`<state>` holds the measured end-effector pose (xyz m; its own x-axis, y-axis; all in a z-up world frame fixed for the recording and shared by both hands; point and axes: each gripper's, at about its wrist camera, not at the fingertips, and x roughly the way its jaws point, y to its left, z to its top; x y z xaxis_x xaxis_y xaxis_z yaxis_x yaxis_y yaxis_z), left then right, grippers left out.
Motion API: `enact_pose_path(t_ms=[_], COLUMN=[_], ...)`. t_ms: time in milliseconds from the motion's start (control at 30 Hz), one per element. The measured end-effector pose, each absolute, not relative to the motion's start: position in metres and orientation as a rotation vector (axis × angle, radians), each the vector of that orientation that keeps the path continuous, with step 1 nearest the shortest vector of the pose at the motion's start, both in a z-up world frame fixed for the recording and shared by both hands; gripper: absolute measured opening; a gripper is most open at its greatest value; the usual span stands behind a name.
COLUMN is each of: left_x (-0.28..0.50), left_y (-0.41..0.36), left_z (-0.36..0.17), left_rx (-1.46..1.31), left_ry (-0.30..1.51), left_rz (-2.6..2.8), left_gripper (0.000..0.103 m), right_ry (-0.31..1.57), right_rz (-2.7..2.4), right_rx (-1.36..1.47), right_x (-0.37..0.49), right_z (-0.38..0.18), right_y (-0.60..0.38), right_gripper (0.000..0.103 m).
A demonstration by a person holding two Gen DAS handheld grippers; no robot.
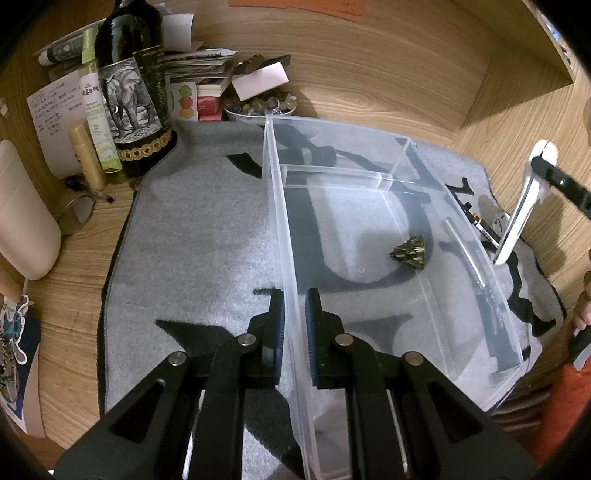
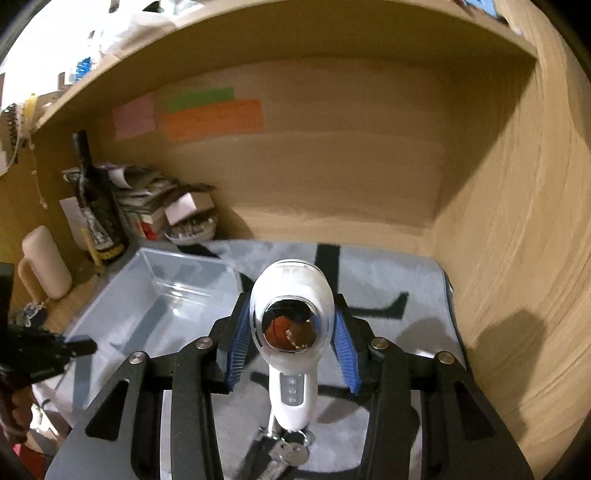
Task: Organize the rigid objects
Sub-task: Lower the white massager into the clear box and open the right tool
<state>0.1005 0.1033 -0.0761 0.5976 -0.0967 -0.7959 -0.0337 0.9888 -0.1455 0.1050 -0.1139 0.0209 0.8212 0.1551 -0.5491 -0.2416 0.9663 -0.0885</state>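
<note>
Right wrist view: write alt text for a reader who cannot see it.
The right tool grips a white handheld device with a mirrored oval face above a grey and black mat. To its left lies a clear plastic storage bin, with the left tool at the bin's near edge, inside a wooden desk alcove.

A wooden alcove (image 2: 332,177) — back wall, right side wall (image 2: 517,240) and shelf (image 2: 258,33) above, all light wood grain. Coloured paper notes (image 2: 212,114) stick to the back wall — warm, dim light.

Black tongs (image 1: 294,332), blue ribbed pads (image 2: 236,347), silver pivot screws, possibly orange sleeve
</note>
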Motion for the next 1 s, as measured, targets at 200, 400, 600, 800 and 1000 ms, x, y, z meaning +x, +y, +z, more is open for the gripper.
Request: enact_pose_path(t_ms=[200,400,600,800,1000], left_x=[0.101,0.101,0.101,0.101,0.101], left_y=[0.105,0.106,0.105,0.105,0.105], left_z=[-0.076,-0.076,-0.077,-0.077,-0.077], left_rx=[-0.155,-0.154,-0.156,-0.156,-0.154], left_ry=[0.928,0.927,0.927,0.927,0.925], left_rz=[-0.043,-0.044,-0.044,-0.044,-0.043], left_gripper=[0.011,0.011,0.011,0.011,0.011], right_ry=[0.511,0.449,0.424,0.476,0.569], right_rz=[0.265,0.331,0.423,0.493,0.532], right_rx=[-0.172,-0.181,-0.199,-0.236,-0.267], right_x=[0.098,0.086,0.081,0.081,0.09], right_z=[0.04,0.059,0.063,0.041,0.011], right_y=[-0.092,-0.068,-0.042,-0.015,0.004], right_gripper=[0.039,0.039,0.039,0.039,0.039])
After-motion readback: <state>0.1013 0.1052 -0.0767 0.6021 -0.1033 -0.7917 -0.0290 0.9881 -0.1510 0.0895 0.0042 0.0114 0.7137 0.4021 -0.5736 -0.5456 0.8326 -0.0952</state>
